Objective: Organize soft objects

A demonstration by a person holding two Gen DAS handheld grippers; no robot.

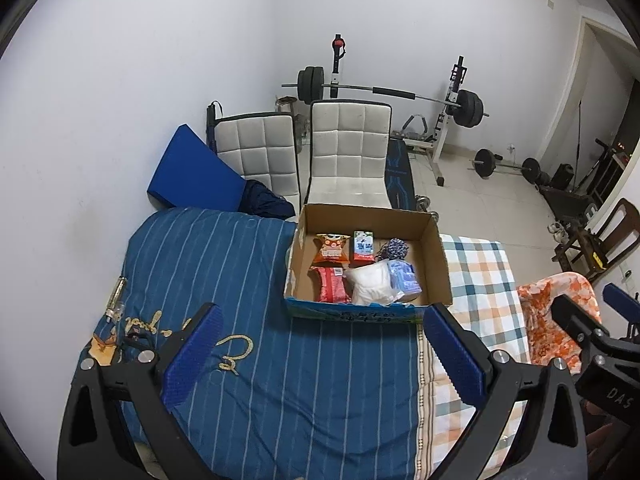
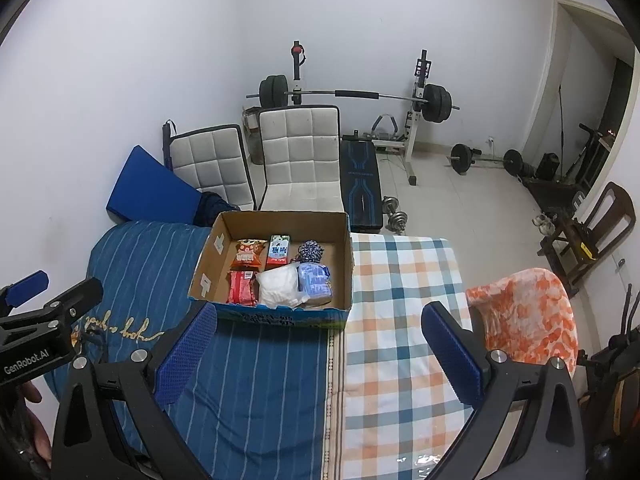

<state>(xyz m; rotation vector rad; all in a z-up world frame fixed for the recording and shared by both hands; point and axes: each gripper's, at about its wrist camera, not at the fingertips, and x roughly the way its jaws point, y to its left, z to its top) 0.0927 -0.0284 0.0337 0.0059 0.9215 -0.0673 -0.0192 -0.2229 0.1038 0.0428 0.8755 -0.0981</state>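
Cardboard box (image 1: 434,256) on bed (image 1: 280,380), soft items packed inside in rows – snack packs (image 1: 331,270), white bag (image 1: 370,282), blue pack (image 1: 404,276), yarn ball (image 1: 394,249) at back. I judge sorting near done. Left gripper (image 1: 320,354), right gripper (image 2: 320,354) both short of box, jaws wide apart, holding nothing – clear for next pick. Orange cloth (image 2: 528,320) right of box, outside it.

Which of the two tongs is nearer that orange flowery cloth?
Right. The right tongs hover just beside the orange cloth; the left tongs hang farther off, over the blue striped blanket.
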